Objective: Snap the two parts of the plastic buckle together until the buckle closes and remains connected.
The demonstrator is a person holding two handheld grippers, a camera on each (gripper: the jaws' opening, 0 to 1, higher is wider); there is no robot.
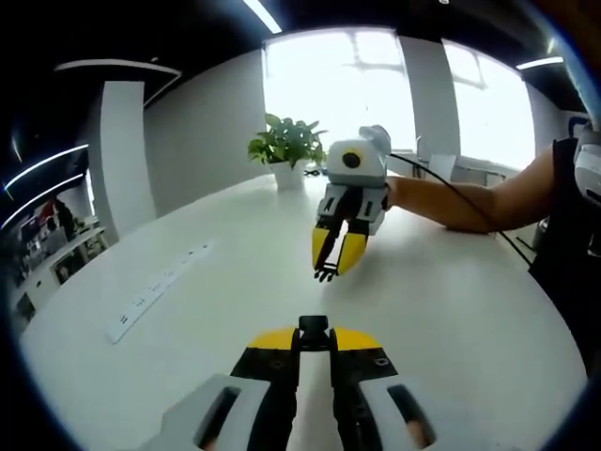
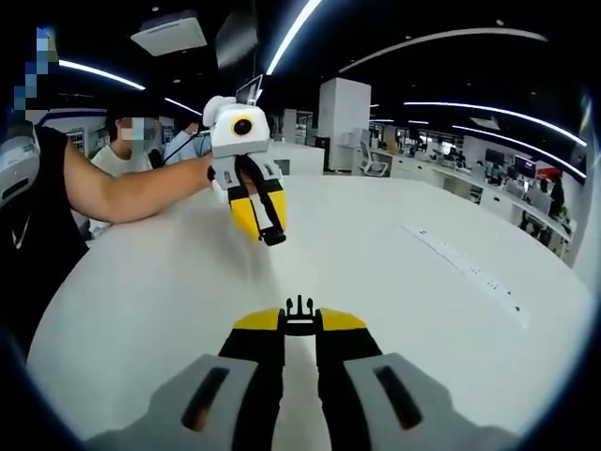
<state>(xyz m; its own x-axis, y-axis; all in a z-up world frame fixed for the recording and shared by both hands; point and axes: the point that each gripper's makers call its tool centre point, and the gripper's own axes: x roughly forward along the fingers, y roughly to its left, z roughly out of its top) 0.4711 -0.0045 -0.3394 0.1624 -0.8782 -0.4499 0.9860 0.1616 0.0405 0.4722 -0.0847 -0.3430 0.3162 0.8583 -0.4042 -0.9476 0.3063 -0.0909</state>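
Black plastic buckle halves look light, stiff and small, so I'd grip each by its flat body and leave the mating end free; my left gripper [image 1: 315, 331] is clamped on the socket half [image 1: 314, 328], held above the white table [image 1: 235, 282]. My right gripper [image 2: 300, 318] is closed on the pronged half [image 2: 300, 308], the two halves well apart in the air, facing each other. Left gripper view adds a potted plant [image 1: 286, 146] and window; right gripper view gives a power strip [image 2: 470, 272] and seated ppl.
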